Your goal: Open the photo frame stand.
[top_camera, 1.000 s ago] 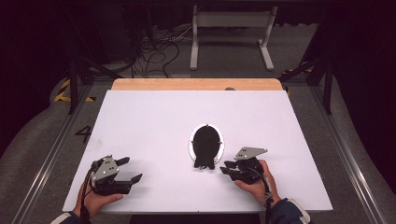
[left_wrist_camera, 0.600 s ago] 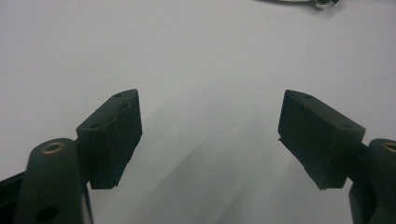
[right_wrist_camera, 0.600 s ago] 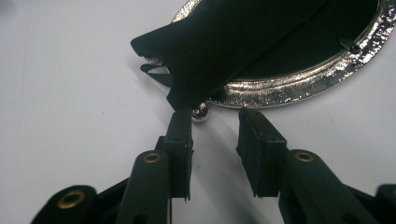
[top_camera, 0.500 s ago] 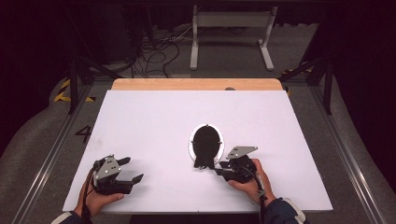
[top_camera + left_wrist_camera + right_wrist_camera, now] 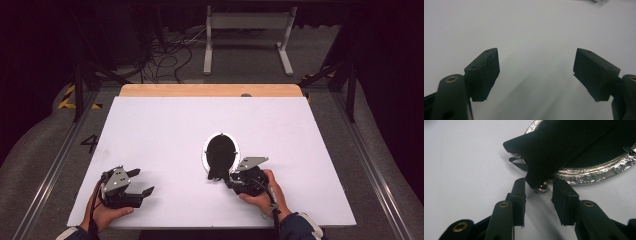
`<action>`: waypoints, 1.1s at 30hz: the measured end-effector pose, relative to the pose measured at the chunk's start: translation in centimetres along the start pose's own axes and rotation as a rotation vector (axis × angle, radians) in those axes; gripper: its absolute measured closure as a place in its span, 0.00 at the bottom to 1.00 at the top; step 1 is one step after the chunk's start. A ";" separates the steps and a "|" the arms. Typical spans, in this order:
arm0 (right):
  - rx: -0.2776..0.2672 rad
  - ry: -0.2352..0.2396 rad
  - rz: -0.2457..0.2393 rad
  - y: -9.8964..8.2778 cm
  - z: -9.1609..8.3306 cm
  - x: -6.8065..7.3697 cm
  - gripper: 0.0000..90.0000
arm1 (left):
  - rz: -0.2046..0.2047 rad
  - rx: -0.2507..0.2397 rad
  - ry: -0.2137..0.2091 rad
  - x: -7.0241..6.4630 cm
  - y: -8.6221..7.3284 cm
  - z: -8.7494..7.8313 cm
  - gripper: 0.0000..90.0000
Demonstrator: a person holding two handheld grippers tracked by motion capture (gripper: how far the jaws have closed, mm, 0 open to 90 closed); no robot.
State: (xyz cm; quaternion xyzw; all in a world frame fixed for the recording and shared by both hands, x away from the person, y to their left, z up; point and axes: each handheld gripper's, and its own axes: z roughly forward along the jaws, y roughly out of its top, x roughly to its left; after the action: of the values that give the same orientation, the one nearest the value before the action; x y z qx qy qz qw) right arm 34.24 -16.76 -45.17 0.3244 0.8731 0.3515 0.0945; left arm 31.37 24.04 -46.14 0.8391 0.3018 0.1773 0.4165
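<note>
An oval picture frame [image 5: 220, 151] with a silver rim [image 5: 584, 176] lies face down on the white table [image 5: 150, 130], its black back up. Its black prop stand [image 5: 554, 147] points toward me, with a small silver ball [image 5: 542, 187] under the tip. My right gripper [image 5: 227, 178] is at the frame's near end. In the right gripper view its jaws [image 5: 539, 190] stand either side of the stand's tip with small gaps, open. My left gripper [image 5: 141, 182] rests at the near left, apart from the frame, with its jaws [image 5: 536, 72] wide open over bare table.
A wooden strip [image 5: 210, 90] runs along the table's far edge. Behind it on the dark floor are loose cables [image 5: 170, 55] and a grey metal stand [image 5: 247, 30]. Metal rails [image 5: 370, 165] flank the table on both sides.
My right gripper has edged left along the near side, up to the lower tip of the frame's stand. The left gripper and the frame have stayed put.
</note>
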 end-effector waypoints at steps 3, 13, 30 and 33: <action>-0.033 0.029 0.036 -0.3 0.0 -0.4 0.73 | 0.001 0.003 0.002 0.0 0.0 0.0 0.24; -0.113 0.160 0.229 -1.2 0.3 -1.9 0.70 | 0.026 0.023 -0.007 -0.3 0.1 0.3 0.23; -0.251 0.386 0.641 -1.1 1.7 -4.0 0.67 | 0.037 0.053 -0.047 -1.4 1.2 2.1 0.22; -0.277 0.410 0.687 -0.9 2.1 -4.3 0.63 | 0.045 0.051 -0.066 -1.8 1.7 2.7 0.22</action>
State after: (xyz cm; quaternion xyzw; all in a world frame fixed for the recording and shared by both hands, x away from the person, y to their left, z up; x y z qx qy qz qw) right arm 37.92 -18.76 -47.61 0.5042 0.6595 0.5338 -0.1609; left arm 32.13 20.49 -46.47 0.8615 0.2733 0.1511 0.4004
